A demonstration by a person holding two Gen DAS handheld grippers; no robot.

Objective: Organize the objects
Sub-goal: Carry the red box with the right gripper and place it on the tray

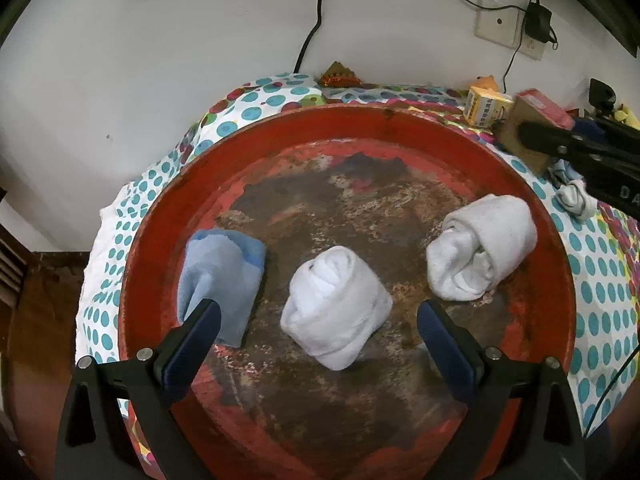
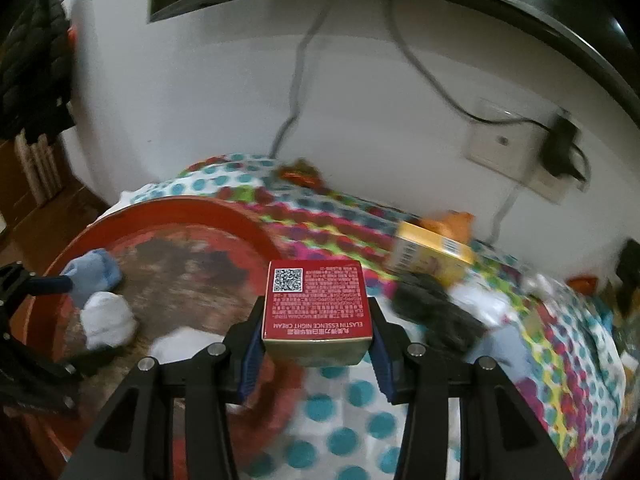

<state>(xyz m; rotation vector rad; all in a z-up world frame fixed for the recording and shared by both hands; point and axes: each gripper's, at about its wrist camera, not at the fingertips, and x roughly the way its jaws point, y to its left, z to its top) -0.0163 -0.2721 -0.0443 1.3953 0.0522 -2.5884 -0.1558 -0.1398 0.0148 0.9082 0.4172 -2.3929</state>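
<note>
A round red tray (image 1: 160,224) holds a blue rolled sock (image 1: 220,272) on the left, a white rolled sock (image 1: 336,308) in the middle and a second white roll (image 1: 480,248) on the right. My left gripper (image 1: 318,332) is open and empty, its jaws either side of the middle white roll, above the tray. My right gripper (image 2: 316,320) is shut on a red night-cream box (image 2: 316,300) and holds it above the tray's right edge (image 2: 256,220). That box also shows in the left wrist view (image 1: 532,120) at the far right.
A dotted cloth (image 1: 600,280) covers the surface under the tray. A yellow box (image 1: 486,108) (image 2: 432,256) stands behind the tray. Dark and white socks (image 2: 440,308) lie on the cloth to the right. A wall socket with a plug (image 1: 536,20) and cables hang behind.
</note>
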